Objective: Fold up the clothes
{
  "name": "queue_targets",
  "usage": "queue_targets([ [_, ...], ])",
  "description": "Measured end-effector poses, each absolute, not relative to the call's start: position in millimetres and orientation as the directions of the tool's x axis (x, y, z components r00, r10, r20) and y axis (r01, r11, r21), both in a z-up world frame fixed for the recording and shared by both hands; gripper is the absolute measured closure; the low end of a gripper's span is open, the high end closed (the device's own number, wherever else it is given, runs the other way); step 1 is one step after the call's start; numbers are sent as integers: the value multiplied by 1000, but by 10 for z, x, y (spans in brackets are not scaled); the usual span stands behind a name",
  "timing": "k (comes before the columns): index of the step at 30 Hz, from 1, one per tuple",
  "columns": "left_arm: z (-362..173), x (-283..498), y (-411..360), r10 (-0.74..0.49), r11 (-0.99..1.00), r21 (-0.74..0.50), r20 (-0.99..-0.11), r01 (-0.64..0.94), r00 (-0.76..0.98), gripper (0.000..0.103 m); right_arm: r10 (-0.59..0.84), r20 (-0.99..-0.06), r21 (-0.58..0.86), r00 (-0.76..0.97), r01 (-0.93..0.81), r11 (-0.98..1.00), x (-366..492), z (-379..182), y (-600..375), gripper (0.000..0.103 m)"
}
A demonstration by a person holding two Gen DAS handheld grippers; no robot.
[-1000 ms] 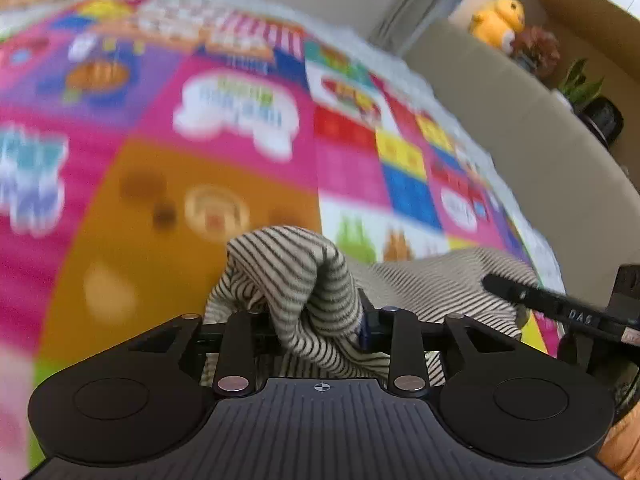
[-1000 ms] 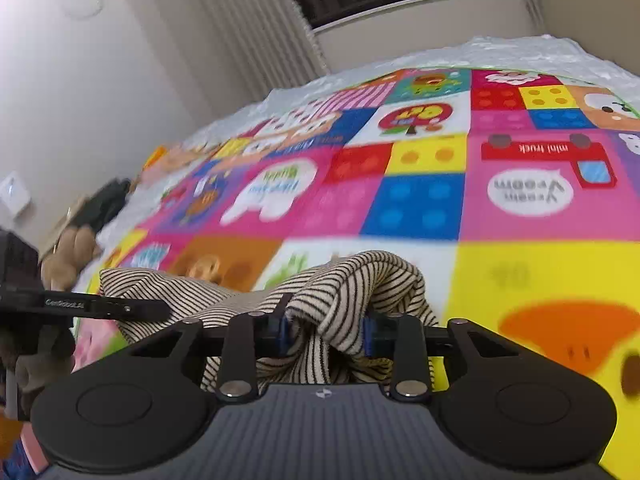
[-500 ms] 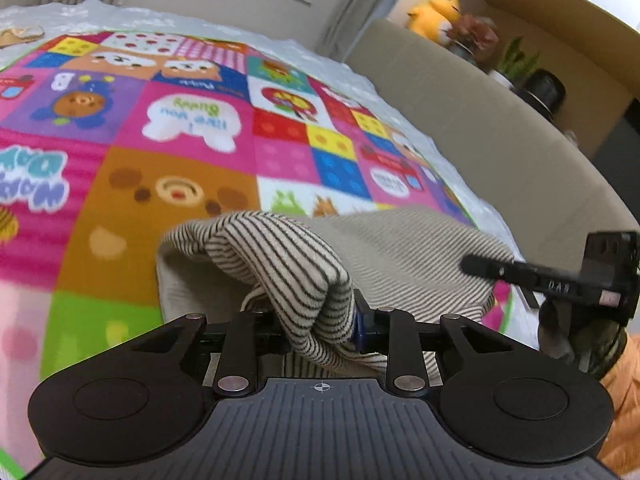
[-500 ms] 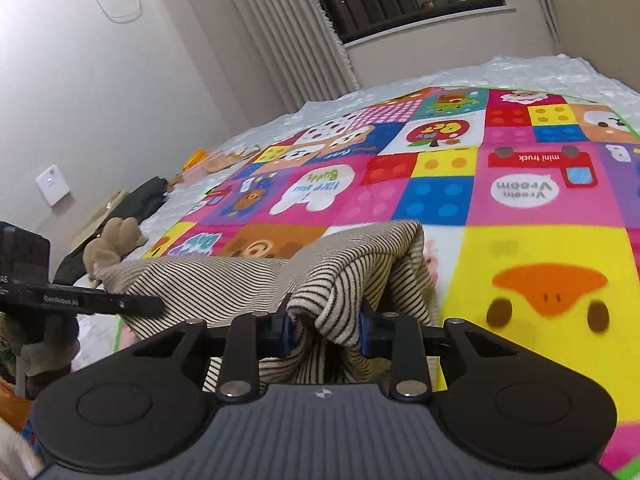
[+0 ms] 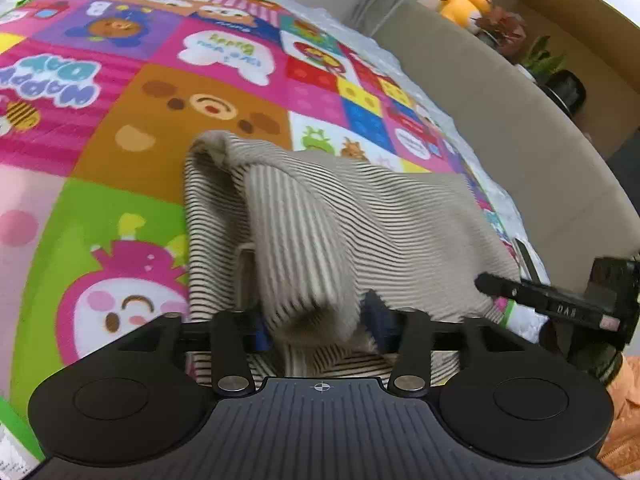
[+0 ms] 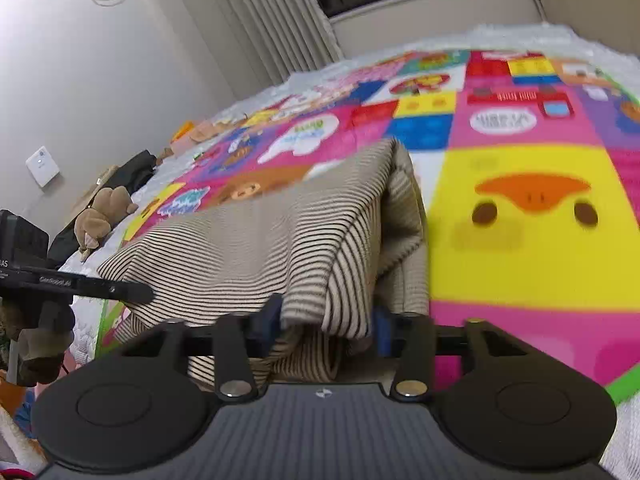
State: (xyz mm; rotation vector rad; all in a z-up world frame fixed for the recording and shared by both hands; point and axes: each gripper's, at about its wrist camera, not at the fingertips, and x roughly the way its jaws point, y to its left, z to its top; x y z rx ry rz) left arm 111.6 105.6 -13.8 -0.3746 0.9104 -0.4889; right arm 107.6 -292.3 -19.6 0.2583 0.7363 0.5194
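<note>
Both claws angled down over garment [image 5: 360, 220]

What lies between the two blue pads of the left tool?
In the left wrist view, a bunched fold of the striped garment sits between the pads of the left tool. Its jaws have just been opening, so the pads no longer press it.

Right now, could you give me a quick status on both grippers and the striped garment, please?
Left gripper and right gripper just opening, cloth loose between the fingers. Striped garment folded over on the play mat. Nothing in the way.
</note>
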Motion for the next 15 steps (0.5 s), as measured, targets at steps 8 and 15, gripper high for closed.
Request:
queue_targets([
  [8,-172,1296,839,-546,831,-509,-668,225,506,72,573,-566,465,593,-344,815,1426,-284,-2713,72],
  [15,302,1332,1026,-554,819,-513,-588,258,590,77,652,-493,519,575,-408,752,1444,290,-2653,77],
])
